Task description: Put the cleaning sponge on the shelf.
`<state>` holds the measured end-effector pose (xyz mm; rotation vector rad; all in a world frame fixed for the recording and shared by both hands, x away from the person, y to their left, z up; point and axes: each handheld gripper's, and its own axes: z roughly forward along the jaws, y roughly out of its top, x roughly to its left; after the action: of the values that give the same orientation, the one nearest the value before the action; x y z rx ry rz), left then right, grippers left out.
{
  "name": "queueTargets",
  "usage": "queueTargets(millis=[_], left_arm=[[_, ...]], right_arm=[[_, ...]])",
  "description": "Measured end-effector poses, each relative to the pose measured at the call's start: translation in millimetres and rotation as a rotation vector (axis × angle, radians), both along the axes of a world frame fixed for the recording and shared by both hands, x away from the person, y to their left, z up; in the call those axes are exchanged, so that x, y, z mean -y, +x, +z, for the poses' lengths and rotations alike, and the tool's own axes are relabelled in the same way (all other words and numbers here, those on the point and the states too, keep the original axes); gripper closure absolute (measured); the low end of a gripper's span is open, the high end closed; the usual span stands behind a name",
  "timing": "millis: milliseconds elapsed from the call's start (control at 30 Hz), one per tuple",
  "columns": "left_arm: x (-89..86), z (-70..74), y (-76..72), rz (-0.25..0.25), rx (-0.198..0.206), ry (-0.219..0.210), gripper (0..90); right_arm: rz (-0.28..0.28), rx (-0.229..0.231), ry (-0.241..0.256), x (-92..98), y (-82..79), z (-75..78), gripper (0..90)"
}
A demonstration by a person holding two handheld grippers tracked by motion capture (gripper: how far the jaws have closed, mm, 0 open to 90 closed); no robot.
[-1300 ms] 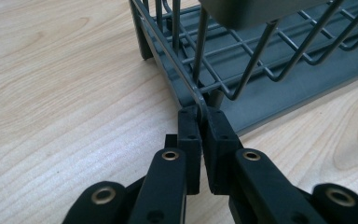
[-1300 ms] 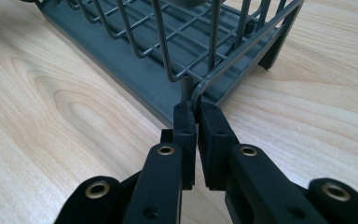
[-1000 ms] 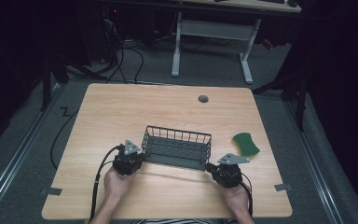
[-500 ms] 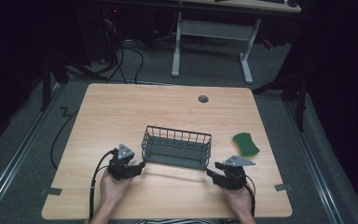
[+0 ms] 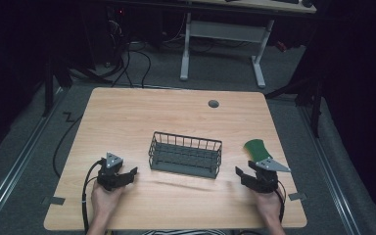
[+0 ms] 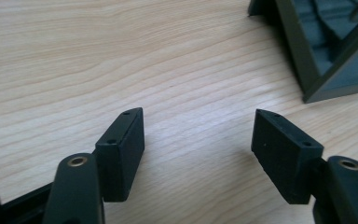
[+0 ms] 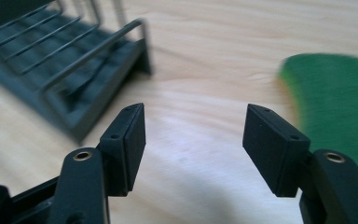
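**Jaws wide open on both sides, basket sitting free**

Jaws on the left gripper (image 5: 129, 173) and right gripper (image 5: 241, 172) are spread apart with nothing between them, just bare wood. Wire basket (image 5: 185, 154) stands upright mid-surface (image 5: 142, 112), between the two grippers and clear of both. Green sponge (image 5: 255, 148) lies flat just beyond the right gripper, near the basket's right end.
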<state>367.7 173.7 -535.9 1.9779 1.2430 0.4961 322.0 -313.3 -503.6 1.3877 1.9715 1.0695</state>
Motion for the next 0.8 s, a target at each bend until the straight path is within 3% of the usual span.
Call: queueTargets(millis=[233,400,567,667,800], left_arm=[[3.0,-0.5,-0.4,0.01,0.007,0.047,29.7],[2.6,-0.6,-0.3,0.008,0.004,0.044,28.9],[2.5,-0.6,-0.3,0.008,0.003,0.042,28.7],[2.6,-0.6,-0.3,0.01,0.003,0.044,28.6],[2.6,-0.6,-0.3,0.011,0.004,0.044,28.4]], right_arm=[[-0.087,-0.034,-0.013,30.8,21.5,14.3,37.0],[-0.141,-0.058,-0.049,46.1,42.8,19.2,31.9],[-0.16,-0.078,-0.075,53.7,59.7,17.7,28.7],[-0.157,-0.126,-0.098,55.8,70.7,13.1,24.8],[-0.165,-0.153,-0.115,58.0,79.0,8.1,23.5]])
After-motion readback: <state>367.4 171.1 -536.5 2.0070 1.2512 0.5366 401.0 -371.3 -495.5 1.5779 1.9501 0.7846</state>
